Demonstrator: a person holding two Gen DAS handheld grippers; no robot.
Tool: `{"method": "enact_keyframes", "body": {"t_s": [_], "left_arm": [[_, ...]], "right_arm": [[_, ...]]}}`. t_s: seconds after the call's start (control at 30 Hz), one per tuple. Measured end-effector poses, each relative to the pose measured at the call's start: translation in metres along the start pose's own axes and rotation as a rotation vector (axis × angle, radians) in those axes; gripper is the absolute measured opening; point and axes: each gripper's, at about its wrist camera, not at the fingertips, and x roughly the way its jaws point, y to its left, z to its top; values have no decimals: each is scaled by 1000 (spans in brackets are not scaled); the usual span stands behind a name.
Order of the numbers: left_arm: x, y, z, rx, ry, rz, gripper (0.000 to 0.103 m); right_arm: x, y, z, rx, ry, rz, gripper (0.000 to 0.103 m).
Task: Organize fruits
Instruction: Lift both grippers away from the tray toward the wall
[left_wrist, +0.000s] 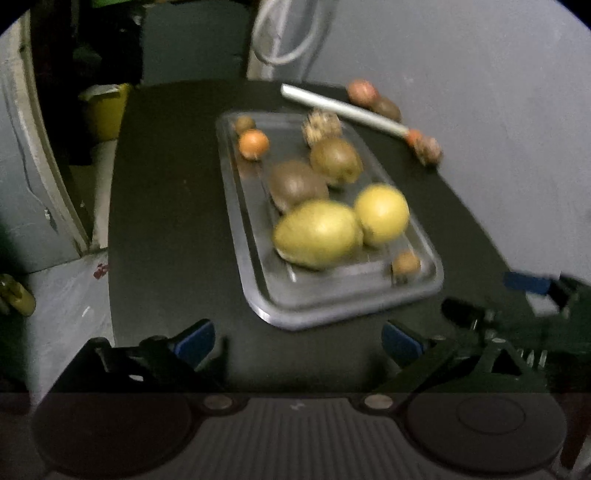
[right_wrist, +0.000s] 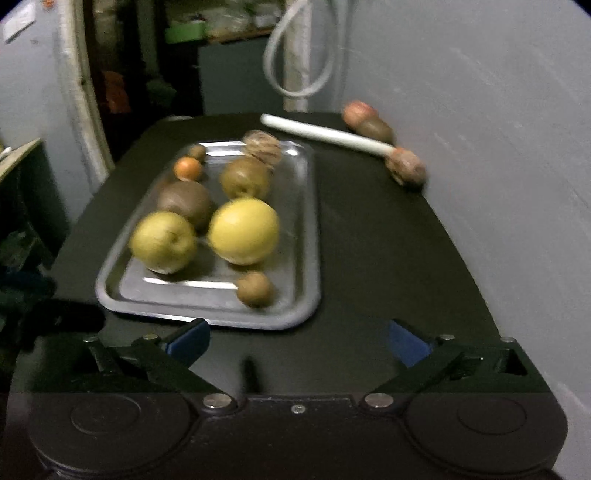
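A metal tray (left_wrist: 258, 295) (right_wrist: 303, 229) lies on a black table and holds several fruits: two yellow-green ones (left_wrist: 317, 232) (right_wrist: 243, 230), two brown ones (left_wrist: 295, 182) (right_wrist: 184, 201), a small orange one (left_wrist: 253, 144) (right_wrist: 188, 168), a walnut-like one (left_wrist: 321, 125) (right_wrist: 263, 146) and a small brown one near the front corner (left_wrist: 405, 264) (right_wrist: 255, 288). More fruits lie off the tray by the wall (left_wrist: 428, 149) (right_wrist: 406, 168) (right_wrist: 365, 120). My left gripper (left_wrist: 297, 341) is open and empty before the tray. My right gripper (right_wrist: 297, 341) is open and empty too.
A white stick (left_wrist: 343, 109) (right_wrist: 325, 134) lies across the table's far right. A grey wall (right_wrist: 498, 147) runs along the right side. A yellow bucket (left_wrist: 105, 110) stands left of the table. The right gripper shows at the right edge of the left wrist view (left_wrist: 535, 291).
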Motion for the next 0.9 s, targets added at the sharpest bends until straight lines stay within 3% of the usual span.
{"method": "enact_keyframes", "body": {"t_s": [0.23,0.43,0.63,0.77,0.9], "left_arm": [[1,-14,-14,98,118,59,102],[3,-28,-11,169,158,51,102],[12,-52,-7,285,207,46,102],[21,-67,-10,365,245,56,102],[24,-78,-11,432,253,77,102]], "right_arm": [[-7,-20,-34,161,105,-125,102],[-10,-36,-55,299,112,-208,102],[-8,-48,-56,365,135,-238,102],[-3,-58,-51,400,159,-212,102],[-2,-65,-38,399,130,-211,102]]}}
